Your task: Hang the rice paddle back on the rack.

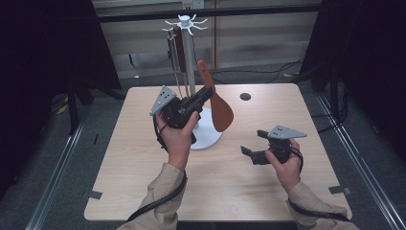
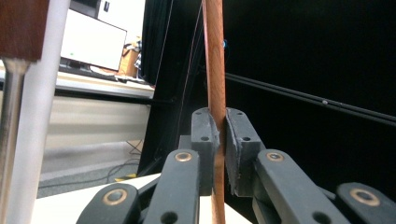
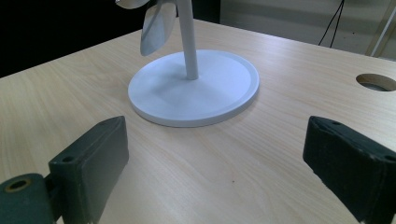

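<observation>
Currently the left gripper (image 1: 207, 92), jaws clamped on the wooden spatula (image 1: 221, 113) handle beside the white rack (image 1: 190, 62) pole, could let it pivot and strike the pole; the right gripper (image 1: 252, 143) rests wide open.

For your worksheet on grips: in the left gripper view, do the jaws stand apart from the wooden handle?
No, the left gripper has both pads pressed on the wooden spatula's handle.

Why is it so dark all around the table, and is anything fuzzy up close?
High view: the light falls on the table, and black curtains around it stay dark. Left gripper view: the white pole up close is blurry, while the wooden spatula looks sharp. Right gripper view: evenly lit, with a soft shadow on the stand base.
</observation>
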Action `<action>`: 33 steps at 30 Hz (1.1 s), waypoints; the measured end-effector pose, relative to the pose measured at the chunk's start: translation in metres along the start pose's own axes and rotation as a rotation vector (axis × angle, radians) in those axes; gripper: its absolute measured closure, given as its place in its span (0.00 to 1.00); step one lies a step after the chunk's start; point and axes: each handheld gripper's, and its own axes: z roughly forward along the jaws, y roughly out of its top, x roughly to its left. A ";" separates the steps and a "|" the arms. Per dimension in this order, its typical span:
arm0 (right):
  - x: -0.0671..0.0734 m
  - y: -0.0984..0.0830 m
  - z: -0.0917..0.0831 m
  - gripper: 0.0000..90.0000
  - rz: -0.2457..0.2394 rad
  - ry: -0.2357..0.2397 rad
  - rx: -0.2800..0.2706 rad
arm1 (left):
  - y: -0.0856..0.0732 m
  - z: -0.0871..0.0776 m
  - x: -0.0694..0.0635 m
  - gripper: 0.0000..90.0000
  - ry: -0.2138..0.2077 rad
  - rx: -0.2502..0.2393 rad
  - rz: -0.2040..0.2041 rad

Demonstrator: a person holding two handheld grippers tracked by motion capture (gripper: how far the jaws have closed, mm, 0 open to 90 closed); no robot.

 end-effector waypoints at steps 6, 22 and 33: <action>-0.001 0.000 -0.001 0.07 0.009 -0.005 -0.006 | 0.004 0.003 -0.001 0.92 -0.003 -0.010 0.011; -0.002 0.000 -0.001 0.07 0.006 -0.002 -0.008 | 0.018 0.006 0.003 0.92 0.001 -0.051 0.026; -0.003 0.000 -0.002 0.07 0.008 -0.003 -0.006 | 0.027 0.011 0.004 0.92 -0.004 -0.063 0.036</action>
